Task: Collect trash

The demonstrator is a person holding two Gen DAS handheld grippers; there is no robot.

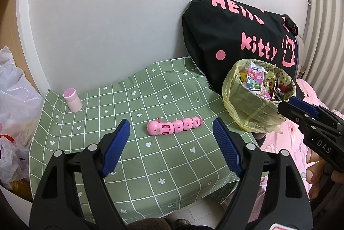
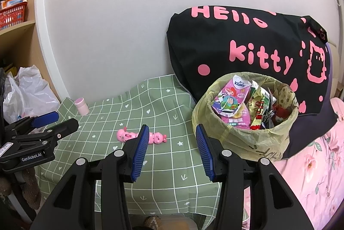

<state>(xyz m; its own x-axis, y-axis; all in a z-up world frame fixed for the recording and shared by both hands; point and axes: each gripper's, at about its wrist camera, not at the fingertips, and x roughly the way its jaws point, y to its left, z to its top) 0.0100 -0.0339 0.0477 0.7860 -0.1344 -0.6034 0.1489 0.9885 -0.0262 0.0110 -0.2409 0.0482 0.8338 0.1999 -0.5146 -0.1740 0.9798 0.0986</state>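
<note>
With the bin (image 2: 245, 122) already packed with wrappers and a tissue pack (image 2: 231, 101), the collecting step looks largely done; judged from the frames, what remains is either a last check of the tabletop (image 2: 163, 167) or gathering the liner (image 1: 238, 107) to close it. Left tool (image 1: 172, 145): jaws wide apart, nothing between the pads, hovering over the green checked cloth at lower centre of the left wrist view. Right tool (image 2: 172, 152): jaws also apart, empty, hovering lower centre of its own view, the bin just up and right of its tips. The bin stands at the cloth's right edge, right of centre in both views, against a black cushion (image 2: 247, 47); it is upright, mouth facing up, long axis vertical, and the yellow liner is folded over the rim. Wrappers stand on end and poke above the rim. Left on the cloth: a pink toy (image 1: 175, 125), long axis running left-right across the frame, bulb head to the left, and a pink bottle (image 1: 73, 99), upright at the cloth's far left corner. Neither reads as trash. A next move on the liner would call for gripping the thin film at the rim without tipping the bin.
</note>
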